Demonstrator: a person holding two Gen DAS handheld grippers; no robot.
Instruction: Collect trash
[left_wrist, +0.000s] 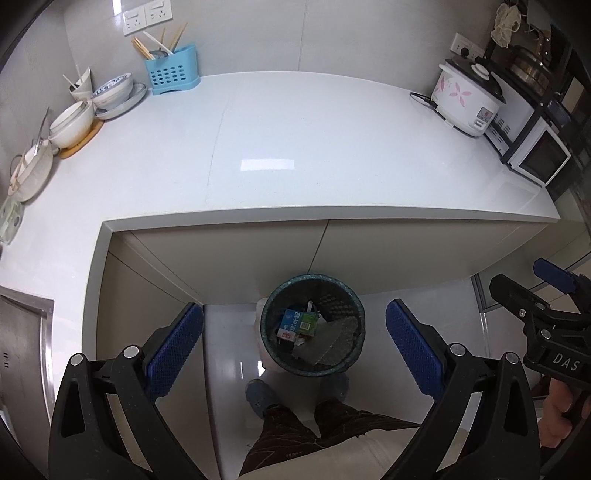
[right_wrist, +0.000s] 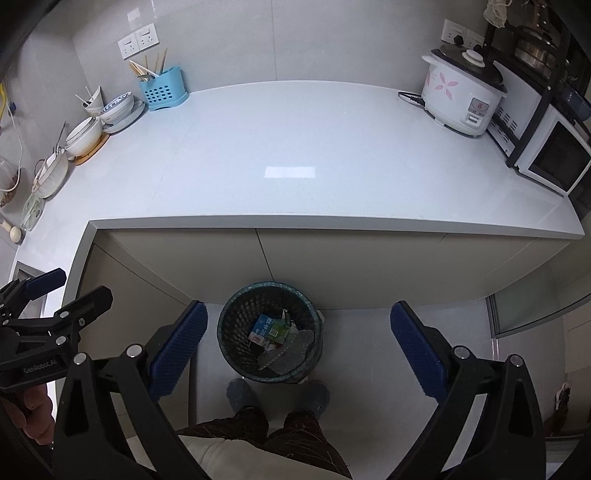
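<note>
- Bench (left_wrist: 295, 147): centre bare; dishes and appliances sit along its edges.
- Bin (left_wrist: 312, 325): on the floor at 6 o'clock below the bench, holding the trash: a carton (left_wrist: 297, 323) and wrappers.
- Left hand-held gripper (left_wrist: 294, 347) and right hand-held gripper (right_wrist: 298, 350): both released and empty above the bin, consistent with trash just dropped.

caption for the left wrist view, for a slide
Open left gripper above a mesh trash bin holding a drink carton, below a white countertop.

I am standing in a home kitchen; a rice cooker (left_wrist: 466, 100) and microwave (left_wrist: 539, 157) sit on my white desk (left_wrist: 280, 147); stacked bowls (left_wrist: 110, 92), chopstick holder (left_wrist: 173, 73), sink (left_wrist: 22, 339).
</note>
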